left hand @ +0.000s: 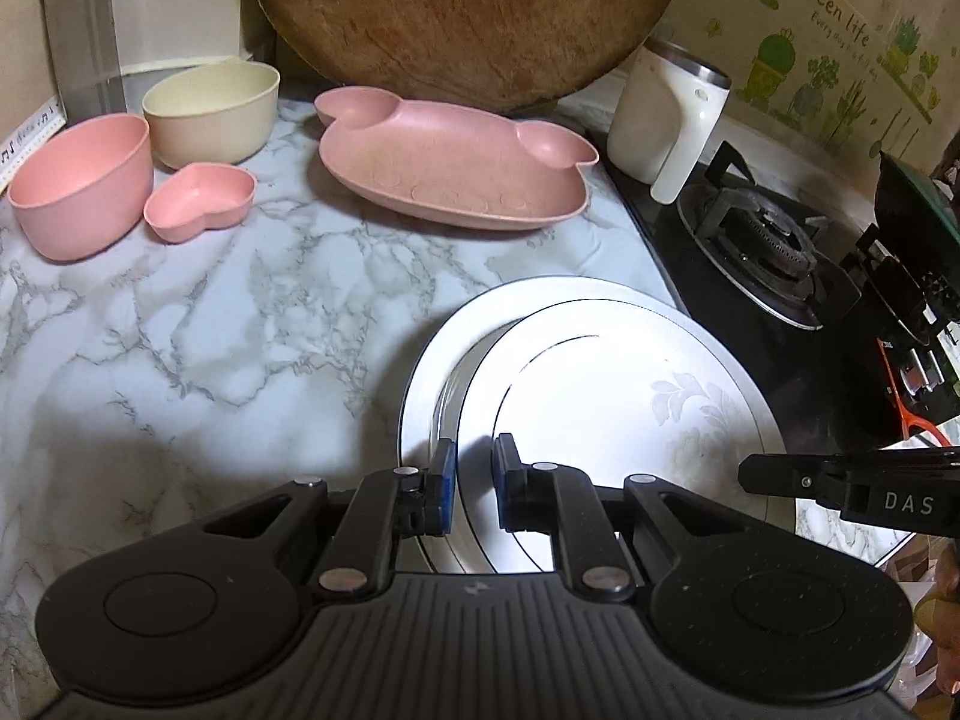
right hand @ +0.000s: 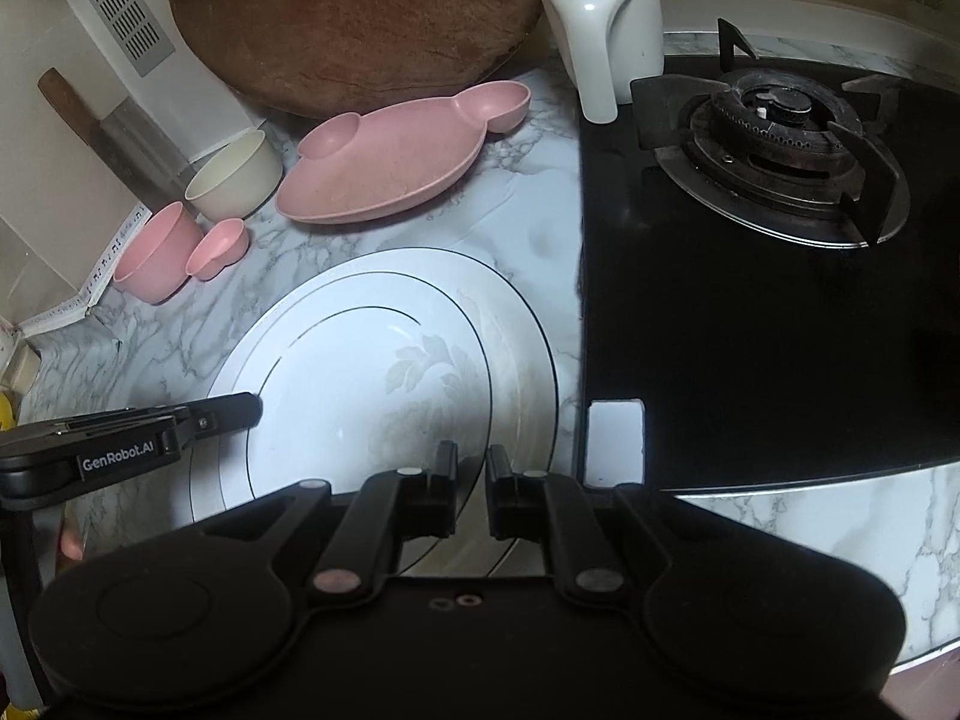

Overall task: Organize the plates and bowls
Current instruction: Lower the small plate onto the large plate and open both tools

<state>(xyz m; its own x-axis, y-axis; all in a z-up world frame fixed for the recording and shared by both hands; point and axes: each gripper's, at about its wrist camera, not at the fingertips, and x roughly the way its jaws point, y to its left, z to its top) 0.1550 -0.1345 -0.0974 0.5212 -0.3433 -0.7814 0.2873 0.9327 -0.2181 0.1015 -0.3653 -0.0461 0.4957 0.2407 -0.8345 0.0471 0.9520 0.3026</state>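
Near the table's front edge, beside the black stove (right hand: 750, 324), two white plates sit one on the other — the upper plate (left hand: 606, 396) floral-patterned, shifted toward the stove over the lower plate (left hand: 432, 372). Both grippers grasp the upper plate's rim: the left gripper (left hand: 474, 483) has its jaws clenched on the near-left rim, the right gripper (right hand: 471, 489) on the near rim closer to the stove. Toward the back edge lies a pink divided plate (left hand: 456, 171) in front of a round wooden board (left hand: 468, 12); at the back-left corner stand a cream bowl (left hand: 210, 114), a pink bowl (left hand: 78, 186) and a small heart-shaped dish (left hand: 201, 201). A white mug (left hand: 666, 114) stands at the stove's back corner.
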